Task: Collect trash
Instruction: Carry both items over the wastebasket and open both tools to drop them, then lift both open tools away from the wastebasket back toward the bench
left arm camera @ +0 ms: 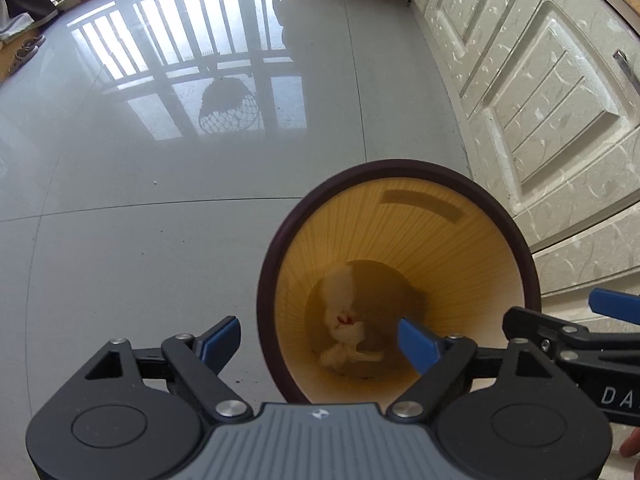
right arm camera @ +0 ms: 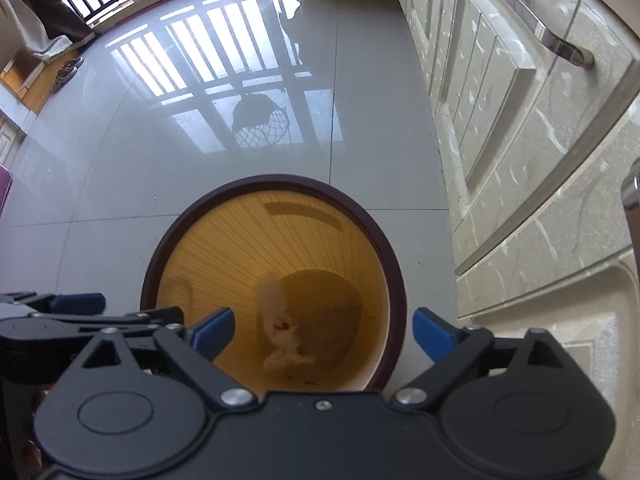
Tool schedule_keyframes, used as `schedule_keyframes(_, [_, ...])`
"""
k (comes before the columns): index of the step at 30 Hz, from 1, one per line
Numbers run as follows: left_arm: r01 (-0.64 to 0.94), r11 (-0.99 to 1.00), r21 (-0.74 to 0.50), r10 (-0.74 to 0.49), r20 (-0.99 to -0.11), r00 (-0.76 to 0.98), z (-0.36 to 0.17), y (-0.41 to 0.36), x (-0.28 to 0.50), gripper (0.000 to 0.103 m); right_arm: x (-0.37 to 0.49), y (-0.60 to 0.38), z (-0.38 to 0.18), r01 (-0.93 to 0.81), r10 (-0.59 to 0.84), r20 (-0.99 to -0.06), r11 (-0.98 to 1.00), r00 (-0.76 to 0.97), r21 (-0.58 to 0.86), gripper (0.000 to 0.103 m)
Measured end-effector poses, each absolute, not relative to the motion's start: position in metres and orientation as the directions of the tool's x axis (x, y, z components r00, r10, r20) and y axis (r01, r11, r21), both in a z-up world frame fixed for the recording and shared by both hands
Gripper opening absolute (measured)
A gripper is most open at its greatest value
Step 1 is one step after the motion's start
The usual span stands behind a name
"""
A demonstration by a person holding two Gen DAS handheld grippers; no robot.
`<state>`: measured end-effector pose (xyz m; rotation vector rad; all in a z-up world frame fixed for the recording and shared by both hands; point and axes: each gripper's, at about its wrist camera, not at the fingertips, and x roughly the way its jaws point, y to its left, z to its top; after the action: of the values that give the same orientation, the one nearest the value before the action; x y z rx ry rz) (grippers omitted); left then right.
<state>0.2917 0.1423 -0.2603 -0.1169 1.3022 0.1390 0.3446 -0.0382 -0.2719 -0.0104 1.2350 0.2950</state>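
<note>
Crumpled tissue (left arm camera: pixel 344 332), off-white with a small red stain, lies at the bottom of a round wastebasket (left arm camera: pixel 400 208) that has a yellow ribbed interior and a dark brown rim. Wastebasket stands on a glossy grey tiled floor (left arm camera: pixel 160 184), just beside a row of cream patterned cabinet doors (left arm camera: pixel 552 92). Left gripper (left arm camera: pixel 320 342) hovers above the basket opening, blue-padded jaws spread wide and holding nothing; one pad overlaps the rim in view. Right gripper (right arm camera: pixel 324 330) hangs over the same opening, likewise released and empty. Each gripper appears at the edge of the other's view. Window bars reflect in the floor.
</note>
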Motion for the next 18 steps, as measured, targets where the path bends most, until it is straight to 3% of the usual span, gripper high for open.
schedule_keyframes(5, [-0.168,0.986,0.017,0.061,-0.964,0.26,-0.257,0.144,0.291,0.09,0.343,-0.037,-0.275,-0.258,0.188,-0.94,0.959,0.284,0.114,0.103])
schedule_keyframes(14, [-0.188,0.981,0.049,0.099,-0.959,0.267,-0.245,0.155,0.279,0.102,0.339,-0.041,-0.266,-0.253,0.152,-0.946,0.964,0.285,0.079,0.103])
schedule_keyframes(18, [-0.188,0.981,0.054,0.105,-0.956,0.273,-0.237,0.157,0.272,0.103,0.335,-0.045,-0.26,-0.254,0.148,-0.948,0.964,0.28,0.075,0.103])
